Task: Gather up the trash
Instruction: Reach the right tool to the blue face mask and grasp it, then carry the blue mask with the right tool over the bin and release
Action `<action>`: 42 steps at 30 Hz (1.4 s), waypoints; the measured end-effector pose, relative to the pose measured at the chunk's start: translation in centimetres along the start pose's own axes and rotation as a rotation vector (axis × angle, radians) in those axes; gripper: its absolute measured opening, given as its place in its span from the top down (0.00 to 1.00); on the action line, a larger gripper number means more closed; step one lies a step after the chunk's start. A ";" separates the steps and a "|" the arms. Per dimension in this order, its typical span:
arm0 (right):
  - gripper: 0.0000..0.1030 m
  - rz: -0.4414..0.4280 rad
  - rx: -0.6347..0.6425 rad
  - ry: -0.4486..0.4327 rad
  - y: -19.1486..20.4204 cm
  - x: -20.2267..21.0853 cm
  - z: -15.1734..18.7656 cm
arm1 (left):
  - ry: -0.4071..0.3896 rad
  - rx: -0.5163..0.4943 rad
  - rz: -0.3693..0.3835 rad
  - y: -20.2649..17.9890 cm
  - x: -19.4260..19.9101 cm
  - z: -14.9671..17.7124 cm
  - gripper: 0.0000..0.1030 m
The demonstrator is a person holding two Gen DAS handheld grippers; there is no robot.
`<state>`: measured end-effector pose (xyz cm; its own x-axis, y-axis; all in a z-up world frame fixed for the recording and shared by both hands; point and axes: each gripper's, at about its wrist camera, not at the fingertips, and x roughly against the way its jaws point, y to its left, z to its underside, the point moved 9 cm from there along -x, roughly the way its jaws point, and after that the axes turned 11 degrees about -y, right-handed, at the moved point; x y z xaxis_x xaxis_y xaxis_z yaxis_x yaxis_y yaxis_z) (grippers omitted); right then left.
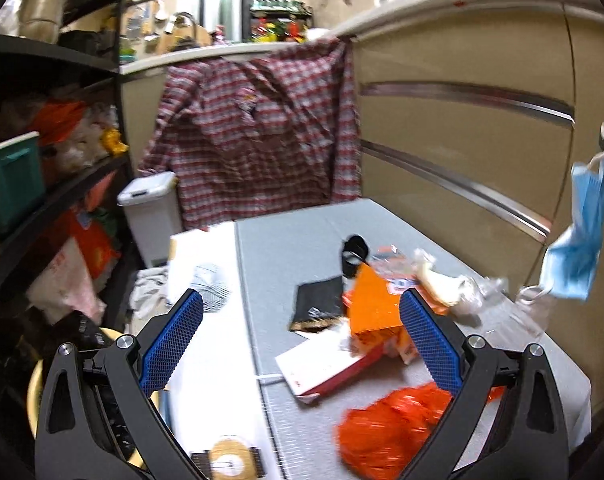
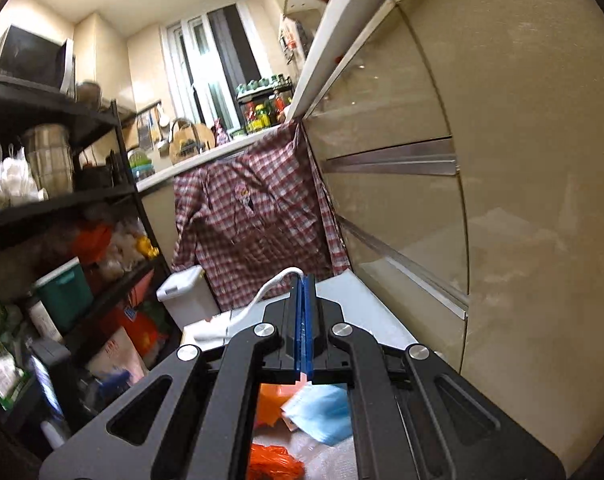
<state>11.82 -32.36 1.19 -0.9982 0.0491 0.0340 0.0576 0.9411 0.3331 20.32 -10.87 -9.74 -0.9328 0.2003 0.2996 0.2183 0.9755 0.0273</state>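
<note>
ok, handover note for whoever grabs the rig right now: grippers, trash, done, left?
Right gripper: shut on the white ear loop of the blue face mask, which hangs in the air to the right of the table.
Left gripper: open, empty, above the table.
Still on the table: orange plastic bag, orange carton, red and white box, black packet, clear wrappers.
White bin stands beyond the table, lid closed.
Done: mask lifted. Left: bin it, then the rest.

A plaid shirt hangs from the counter beside black shelves.
</note>
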 end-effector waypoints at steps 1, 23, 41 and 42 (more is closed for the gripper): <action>0.99 -0.010 -0.021 -0.009 -0.2 0.1 -0.3 | 0.014 0.002 0.017 -0.6 -0.5 0.4 0.07; 0.98 -0.013 -0.087 0.031 -2.1 -1.2 0.7 | 0.060 0.000 0.461 -11.2 0.4 2.6 0.07; 0.99 -0.038 -0.094 0.024 -1.0 -0.4 0.4 | 0.201 0.038 0.624 -15.5 -0.4 5.2 0.98; 0.99 -0.020 -0.093 0.021 -1.4 -0.4 0.4 | 0.204 0.042 0.614 -15.0 -0.4 5.2 0.98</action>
<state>12.11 -33.57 0.36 -0.9987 0.0227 0.0460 0.0399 0.9065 0.4203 15.96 -25.09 -15.26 -0.5675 0.7058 0.4240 0.6794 0.6923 -0.2432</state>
